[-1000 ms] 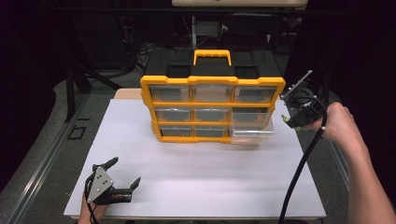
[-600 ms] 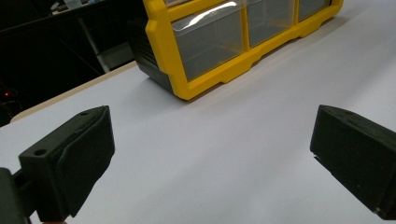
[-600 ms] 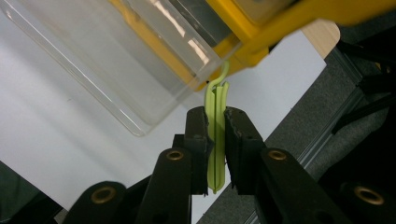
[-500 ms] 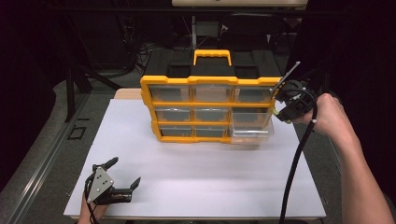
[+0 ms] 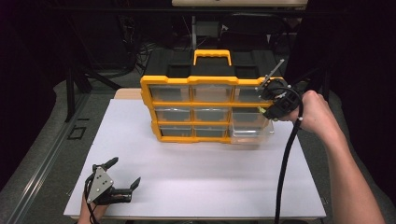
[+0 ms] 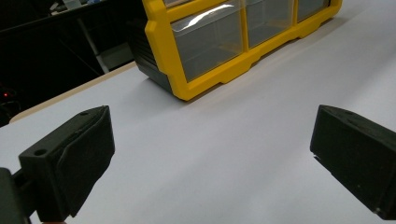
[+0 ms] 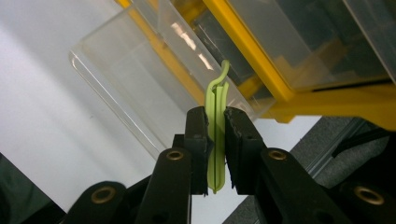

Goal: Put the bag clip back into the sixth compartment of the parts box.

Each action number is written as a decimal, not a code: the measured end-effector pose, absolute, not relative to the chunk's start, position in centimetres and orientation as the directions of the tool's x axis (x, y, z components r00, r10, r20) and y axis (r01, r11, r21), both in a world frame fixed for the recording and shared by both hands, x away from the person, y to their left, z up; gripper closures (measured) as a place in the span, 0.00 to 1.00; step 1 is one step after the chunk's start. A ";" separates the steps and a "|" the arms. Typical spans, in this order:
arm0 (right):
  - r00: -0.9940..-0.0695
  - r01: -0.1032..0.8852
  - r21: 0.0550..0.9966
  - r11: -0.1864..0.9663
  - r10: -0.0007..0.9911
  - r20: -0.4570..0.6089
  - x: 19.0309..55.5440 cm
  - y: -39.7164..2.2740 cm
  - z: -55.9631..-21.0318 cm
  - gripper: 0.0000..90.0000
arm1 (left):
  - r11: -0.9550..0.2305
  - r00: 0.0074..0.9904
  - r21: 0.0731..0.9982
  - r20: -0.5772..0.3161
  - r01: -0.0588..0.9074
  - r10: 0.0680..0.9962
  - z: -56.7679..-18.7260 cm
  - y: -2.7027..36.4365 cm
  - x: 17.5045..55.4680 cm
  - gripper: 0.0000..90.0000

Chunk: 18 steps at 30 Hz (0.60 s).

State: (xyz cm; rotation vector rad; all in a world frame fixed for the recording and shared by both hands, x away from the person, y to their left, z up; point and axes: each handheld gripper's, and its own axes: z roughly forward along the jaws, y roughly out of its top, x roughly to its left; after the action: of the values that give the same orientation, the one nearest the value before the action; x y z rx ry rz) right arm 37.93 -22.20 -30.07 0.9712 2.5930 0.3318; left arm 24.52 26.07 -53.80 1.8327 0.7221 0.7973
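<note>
Green clip at the yellow organizer, no legible writing anywhere.
My right tongs pinch a light-green clip over the pulled-out clear drawer, centre-right; my left tongs gape wide on the table, lower left.

Organizer stands at the 12 o'clock end of the white table and blocks passage there. Pulled-out clear drawer juts toward 6 o'clock at the organizer's lower right corner, narrowing the room beside it. From 3 through 6 to 9 o'clock the tabletop lies open. Left gripper, at 7 o'clock, has bare surface ahead.
</note>
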 end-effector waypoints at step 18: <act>-0.745 0.553 0.332 0.764 0.632 -0.215 38.6 -19.8 -31.1 0.89 | -0.353 0.613 0.927 0.207 0.125 0.763 -53.8 26.1 24.5 0.00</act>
State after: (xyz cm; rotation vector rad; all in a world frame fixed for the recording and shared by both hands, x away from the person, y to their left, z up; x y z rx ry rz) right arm 38.55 -19.78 -31.14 0.9143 2.6464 0.3555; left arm 24.53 26.05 -53.77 1.8351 0.7156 0.7959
